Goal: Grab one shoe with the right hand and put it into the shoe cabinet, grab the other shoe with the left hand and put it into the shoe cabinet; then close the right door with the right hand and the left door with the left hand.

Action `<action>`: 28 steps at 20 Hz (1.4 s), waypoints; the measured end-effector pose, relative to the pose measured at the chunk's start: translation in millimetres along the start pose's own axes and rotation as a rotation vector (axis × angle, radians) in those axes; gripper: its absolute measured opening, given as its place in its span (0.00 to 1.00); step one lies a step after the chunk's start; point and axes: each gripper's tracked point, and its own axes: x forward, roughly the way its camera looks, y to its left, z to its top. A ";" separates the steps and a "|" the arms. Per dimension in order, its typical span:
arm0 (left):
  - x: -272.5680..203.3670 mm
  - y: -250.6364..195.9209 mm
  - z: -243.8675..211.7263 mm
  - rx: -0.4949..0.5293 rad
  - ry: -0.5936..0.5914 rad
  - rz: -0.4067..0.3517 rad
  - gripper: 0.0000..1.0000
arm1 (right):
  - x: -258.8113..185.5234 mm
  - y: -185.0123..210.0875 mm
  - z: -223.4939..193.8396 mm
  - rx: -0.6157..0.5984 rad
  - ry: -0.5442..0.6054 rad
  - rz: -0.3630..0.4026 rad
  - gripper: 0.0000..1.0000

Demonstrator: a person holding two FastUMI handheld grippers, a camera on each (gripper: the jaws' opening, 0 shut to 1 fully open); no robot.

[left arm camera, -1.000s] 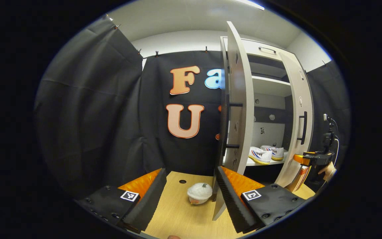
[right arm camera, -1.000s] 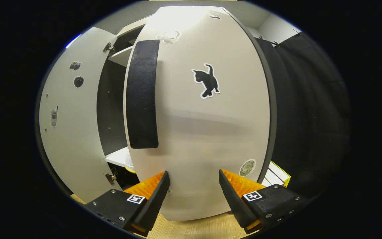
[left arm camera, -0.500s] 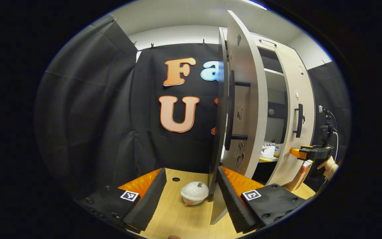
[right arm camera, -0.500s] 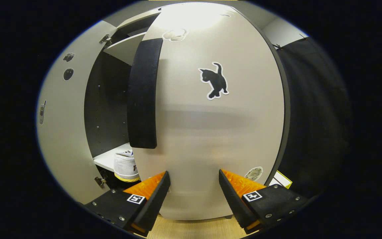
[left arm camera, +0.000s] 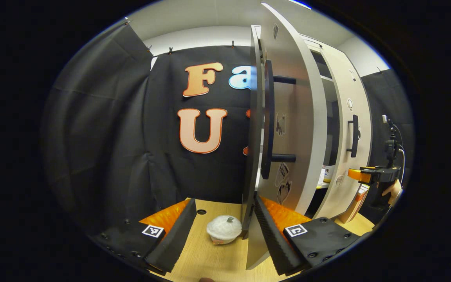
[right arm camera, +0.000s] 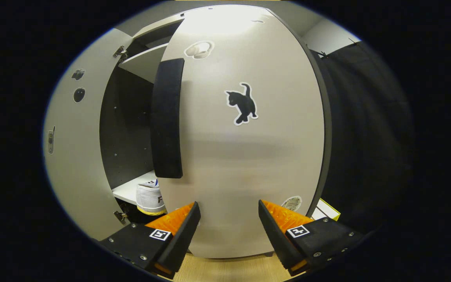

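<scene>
Before the shoe cabinet (right arm camera: pixel 131 129): right gripper (right arm camera: pixel 227 229), jaws spread, empty, facing right door (right arm camera: pixel 249 156) squarely, just short of it. Left gripper (left arm camera: pixel 223 231), likewise spread; left door (left arm camera: pixel 288 129) edge-on beside its right finger. Shoe (right arm camera: pixel 149 197) shelved inside.

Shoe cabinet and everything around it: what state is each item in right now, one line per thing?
Left door: partly open.
Right door: partly open.
Shoe: on a shelf inside the cabinet.
Left gripper: fingers open, holding nothing, beside the left door's lower edge.
Right gripper: fingers open, holding nothing, close to the right door's face.
White lidded container: on the floor, lid on.
</scene>
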 end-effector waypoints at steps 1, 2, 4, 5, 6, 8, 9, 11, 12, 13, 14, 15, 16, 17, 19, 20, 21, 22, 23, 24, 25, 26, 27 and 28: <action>0.0 -1.6 0.0 0.004 -0.001 0.001 0.96 | -5.6 -3.0 2.8 0.005 -0.003 -0.001 0.92; 0.3 -4.4 0.6 0.008 -0.002 0.003 0.96 | -10.9 -6.2 4.7 0.011 -0.005 -0.002 0.92; 0.1 -11.7 -0.1 0.009 0.000 0.000 0.99 | -21.5 -12.9 10.5 0.018 -0.016 -0.005 0.92; -1.0 -16.5 -1.1 0.006 0.003 -0.006 0.95 | -27.7 -16.3 13.5 0.016 -0.025 -0.008 0.92; -1.0 -22.1 -1.3 0.000 0.006 -0.017 0.99 | -34.4 -19.6 16.0 0.010 -0.032 -0.010 0.92; -0.2 -39.8 -3.1 -0.012 0.011 -0.053 0.95 | -47.6 -25.4 20.9 -0.008 -0.046 -0.013 0.92; 3.2 -48.7 -3.5 -0.014 0.012 -0.074 0.95 | -54.1 -28.6 22.9 -0.019 -0.053 -0.016 0.92; 5.2 -66.9 -3.3 -0.013 0.014 -0.103 0.95 | -66.9 -34.3 26.0 -0.031 -0.063 -0.019 0.92; 6.3 -75.1 -2.9 -0.015 0.017 -0.117 0.99 | -73.5 -37.2 27.6 -0.032 -0.067 -0.021 0.92; 7.0 -81.9 -4.8 -0.022 0.020 -0.130 0.95 | -79.2 -40.0 28.3 -0.033 -0.070 -0.021 0.92; 8.5 -89.4 -6.6 -0.030 0.027 -0.144 0.95 | -84.8 -43.3 29.1 -0.034 -0.072 -0.024 0.92; 11.5 -96.3 -7.8 -0.037 0.030 -0.154 0.95 | -90.2 -47.0 29.5 -0.036 -0.074 -0.027 0.92; 13.9 -100.1 -7.4 -0.038 0.028 -0.156 0.95 | -94.3 -50.9 29.3 -0.040 -0.074 -0.032 0.92; 17.2 -101.4 -6.0 -0.035 0.024 -0.150 0.99 | -98.1 -55.0 29.2 -0.044 -0.074 -0.040 0.92; 23.4 -101.4 -5.7 -0.024 0.019 -0.132 0.95 | -106.4 -64.4 28.7 -0.048 -0.075 -0.055 0.92; 26.8 -102.0 -6.4 -0.025 0.020 -0.127 0.99 | -109.1 -69.0 28.0 -0.049 -0.073 -0.063 0.92; 29.3 -102.6 -6.8 -0.031 0.023 -0.127 0.99 | -110.9 -72.8 27.4 -0.050 -0.071 -0.071 0.92; 32.4 -103.7 -7.4 -0.036 0.025 -0.128 0.96 | -112.5 -76.9 27.0 -0.050 -0.069 -0.079 0.92; 36.8 -102.4 -6.7 -0.036 0.027 -0.126 0.94 | -113.3 -80.2 26.9 -0.049 -0.068 -0.086 0.92; 38.8 -102.3 -7.2 -0.032 0.027 -0.123 0.92 | -114.6 -83.0 25.9 -0.049 -0.066 -0.092 0.92; 40.6 -102.4 -6.7 -0.028 0.024 -0.119 0.92 | -114.9 -84.8 25.5 -0.047 -0.064 -0.097 0.92; 42.3 -102.9 -5.9 -0.026 0.021 -0.118 0.99 | -116.0 -85.8 24.4 -0.047 -0.062 -0.100 0.92; 44.7 -104.1 -5.1 -0.027 0.019 -0.120 0.99 | -115.6 -86.9 23.4 -0.048 -0.060 -0.103 0.92; 47.7 -107.1 -6.5 -0.029 0.020 -0.126 0.98 | -115.8 -87.4 22.6 -0.051 -0.059 -0.105 0.92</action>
